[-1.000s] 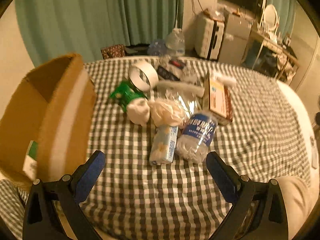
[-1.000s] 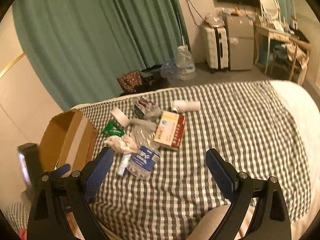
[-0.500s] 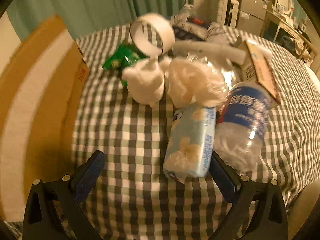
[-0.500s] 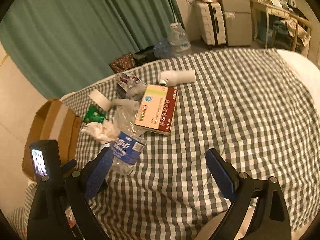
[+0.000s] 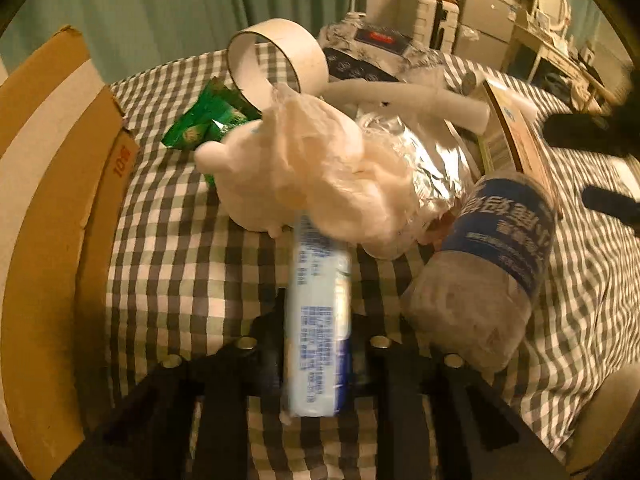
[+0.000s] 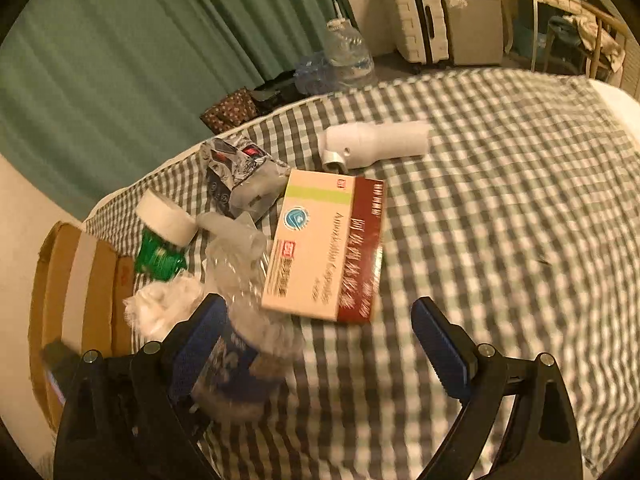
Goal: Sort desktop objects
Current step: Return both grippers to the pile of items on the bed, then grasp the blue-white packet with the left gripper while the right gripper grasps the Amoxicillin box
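Observation:
My left gripper (image 5: 318, 332) is shut on a light blue tissue pack (image 5: 318, 320), its far end tucked under a crumpled white plastic bag (image 5: 320, 168). A crushed water bottle with a blue label (image 5: 492, 264) lies just right of the pack. My right gripper (image 6: 320, 336) is open above the checked cloth; the bottle (image 6: 244, 344) lies by its left finger and a cream and dark red medicine box (image 6: 326, 244) lies just ahead of the gap.
A cardboard box (image 5: 48, 208) stands at the left. A white tape roll (image 5: 280, 60), a green packet (image 5: 204, 124), foil wrappers (image 5: 424, 160), a white tube (image 6: 376, 146) lie on the checked cloth (image 6: 500, 220). Suitcases and furniture stand behind.
My left gripper moved forward and closed on the tissue pack. My right gripper moved down and forward toward the bottle and medicine box, still open.

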### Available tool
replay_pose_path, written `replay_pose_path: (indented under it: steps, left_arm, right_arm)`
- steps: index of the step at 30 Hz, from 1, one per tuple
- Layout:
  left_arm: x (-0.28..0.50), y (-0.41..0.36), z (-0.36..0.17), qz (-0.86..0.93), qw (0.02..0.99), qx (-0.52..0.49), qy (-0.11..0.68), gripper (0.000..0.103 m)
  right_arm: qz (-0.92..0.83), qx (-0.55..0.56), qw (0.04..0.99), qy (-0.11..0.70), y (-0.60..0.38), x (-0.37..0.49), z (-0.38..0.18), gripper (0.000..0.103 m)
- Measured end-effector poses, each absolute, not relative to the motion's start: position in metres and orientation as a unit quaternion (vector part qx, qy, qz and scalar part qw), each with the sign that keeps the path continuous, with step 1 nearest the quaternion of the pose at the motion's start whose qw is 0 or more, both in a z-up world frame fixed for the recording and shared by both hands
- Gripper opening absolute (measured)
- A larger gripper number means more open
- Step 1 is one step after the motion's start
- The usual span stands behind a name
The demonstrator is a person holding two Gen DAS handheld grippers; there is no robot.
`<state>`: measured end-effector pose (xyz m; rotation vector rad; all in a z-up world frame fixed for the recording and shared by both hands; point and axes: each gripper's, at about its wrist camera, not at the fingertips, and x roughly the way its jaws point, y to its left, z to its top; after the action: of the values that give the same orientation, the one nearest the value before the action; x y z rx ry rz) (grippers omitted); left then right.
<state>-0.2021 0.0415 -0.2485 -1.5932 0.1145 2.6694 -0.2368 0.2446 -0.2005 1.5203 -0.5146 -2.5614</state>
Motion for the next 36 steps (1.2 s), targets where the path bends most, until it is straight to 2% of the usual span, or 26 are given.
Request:
replay_pose_path:
  steps: [6, 10, 11, 12, 19, 24, 36]
  left_arm:
    - [-0.199, 0.030, -0.247, 0.859, 0.022, -0.511, -0.008, 0.019]
    - [-0.195, 0.025, -0.247, 0.864, 0.029, -0.503, -0.019, 0.019]
    - [-0.194, 0.025, -0.245, 0.866, 0.031, -0.499, -0.022, 0.019]
    - [-0.192, 0.025, -0.244, 0.867, 0.034, -0.496, -0.025, 0.019]
    - [-0.177, 0.016, -0.229, 0.876, 0.049, -0.478, -0.045, 0.019]
    - [-0.167, 0.003, -0.214, 0.871, 0.076, -0.479, -0.083, 0.019]
    - [-0.140, 0.009, -0.126, 0.903, 0.087, -0.415, -0.067, 0.019]
  right_arm:
    - [-0.842, 0.516, 0.026, -0.155, 0.239, -0.260, -0.222, 0.094]
    - [-0.825, 0.537, 0.019, -0.173, 0.244, -0.271, -0.243, 0.094]
    - [-0.827, 0.534, 0.021, -0.174, 0.246, -0.270, -0.244, 0.089]
    - [-0.832, 0.528, 0.024, -0.167, 0.247, -0.268, -0.242, 0.074]
    - [-0.828, 0.529, 0.026, -0.185, 0.266, -0.245, -0.235, 0.074]
    - [-0.832, 0.518, 0.024, -0.198, 0.280, -0.216, -0.211, 0.074]
    - [-0.870, 0.455, 0.078, -0.172, 0.259, -0.143, -0.113, 0.074]
